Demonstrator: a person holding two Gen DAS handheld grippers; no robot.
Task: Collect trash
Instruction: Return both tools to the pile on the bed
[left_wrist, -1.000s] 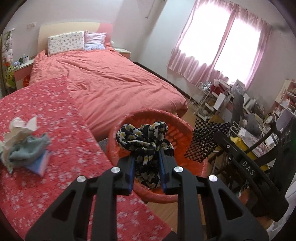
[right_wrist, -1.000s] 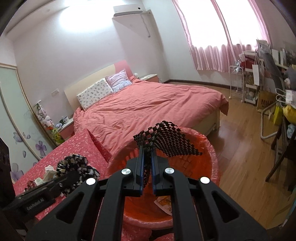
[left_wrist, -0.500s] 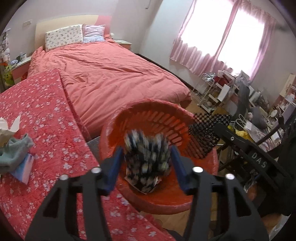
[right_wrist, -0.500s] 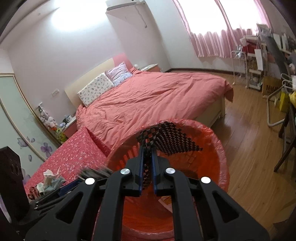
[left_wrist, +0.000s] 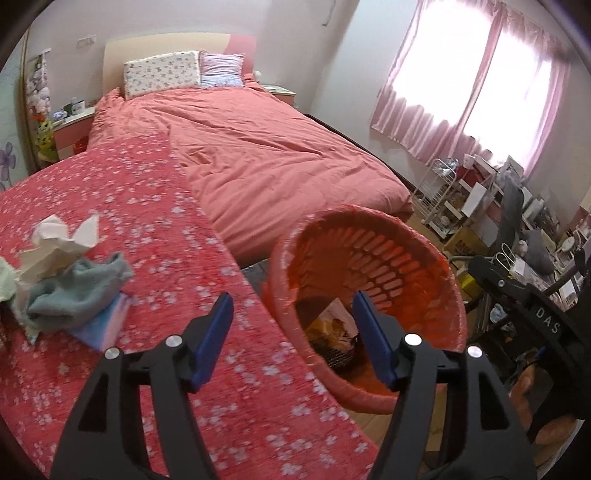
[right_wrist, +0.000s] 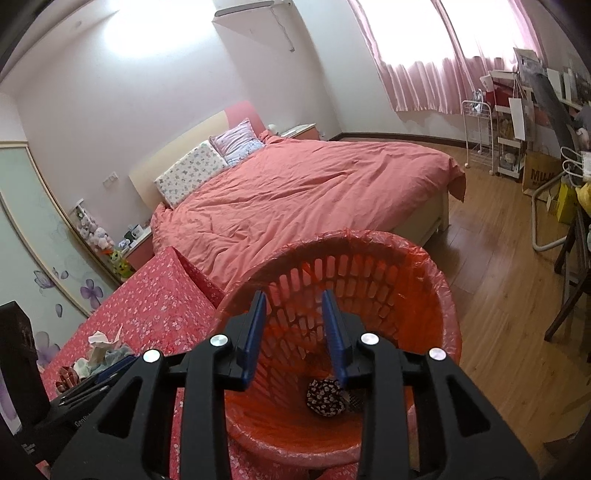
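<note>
An orange slatted trash basket (left_wrist: 439, 266) with a red liner stands beside the red flowered table; it also shows in the right wrist view (right_wrist: 417, 258). A black flowered cloth (right_wrist: 325, 398) lies at its bottom beside a bit of black mesh (right_wrist: 355, 399). My left gripper (left_wrist: 291, 317) is open and empty over the table edge and basket rim. My right gripper (right_wrist: 293, 319) is open and empty above the basket mouth. A pile of crumpled white tissue (left_wrist: 55, 240) and a grey-blue cloth (left_wrist: 79, 291) lies on the table at the left, small in the right wrist view (right_wrist: 101, 349).
The red flowered table (left_wrist: 129, 206) fills the left foreground. A bed with a coral duvet (left_wrist: 266, 155) lies behind. Chairs and a cluttered desk (left_wrist: 532, 236) stand at the right on the wood floor (right_wrist: 509, 295). A black box (right_wrist: 14, 354) stands at the table's left.
Both grippers have opened. The flowered cloth and the black mesh dropped into the basket. The left gripper has swung left toward the table.
</note>
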